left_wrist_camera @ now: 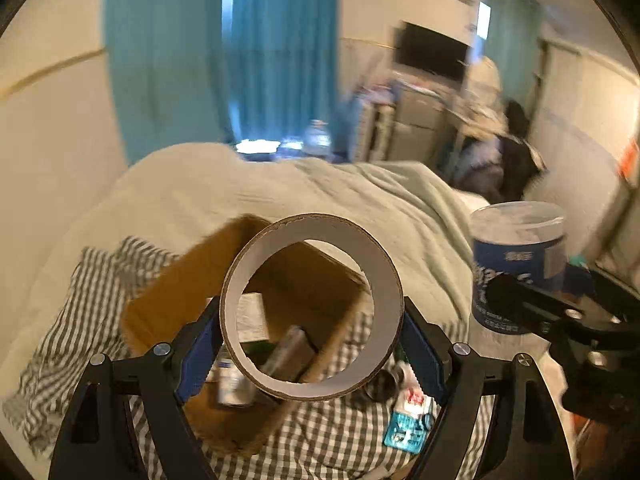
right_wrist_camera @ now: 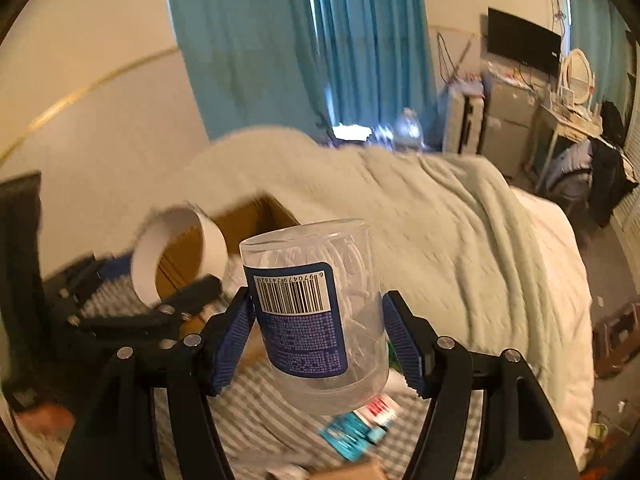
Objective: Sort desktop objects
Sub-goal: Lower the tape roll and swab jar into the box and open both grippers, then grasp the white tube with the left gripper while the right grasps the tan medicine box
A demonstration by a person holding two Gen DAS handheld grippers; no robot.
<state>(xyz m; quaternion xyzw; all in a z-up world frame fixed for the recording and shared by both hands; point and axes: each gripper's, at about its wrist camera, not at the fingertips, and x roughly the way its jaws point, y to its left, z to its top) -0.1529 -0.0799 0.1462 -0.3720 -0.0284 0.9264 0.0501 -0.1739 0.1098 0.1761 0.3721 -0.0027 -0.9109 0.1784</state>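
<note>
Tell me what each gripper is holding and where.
Left gripper clamps the tape roll across its outer sides; right gripper clamps the clear jar around its labeled middle.

Tape roll (left_wrist_camera: 312,308) over cardboard box (left_wrist_camera: 176,300), jar (left_wrist_camera: 516,264) right

Likely a home bedroom: bed (right_wrist_camera: 460,220), teal curtains (right_wrist_camera: 300,40), wall television (right_wrist_camera: 522,42)

A white-lined cardboard tape ring (left_wrist_camera: 312,312) is held upright above an open brown cardboard box (left_wrist_camera: 192,280); a clear plastic jar (right_wrist_camera: 320,316) with blue barcode label tilts slightly, lifted off the checked cloth
</note>
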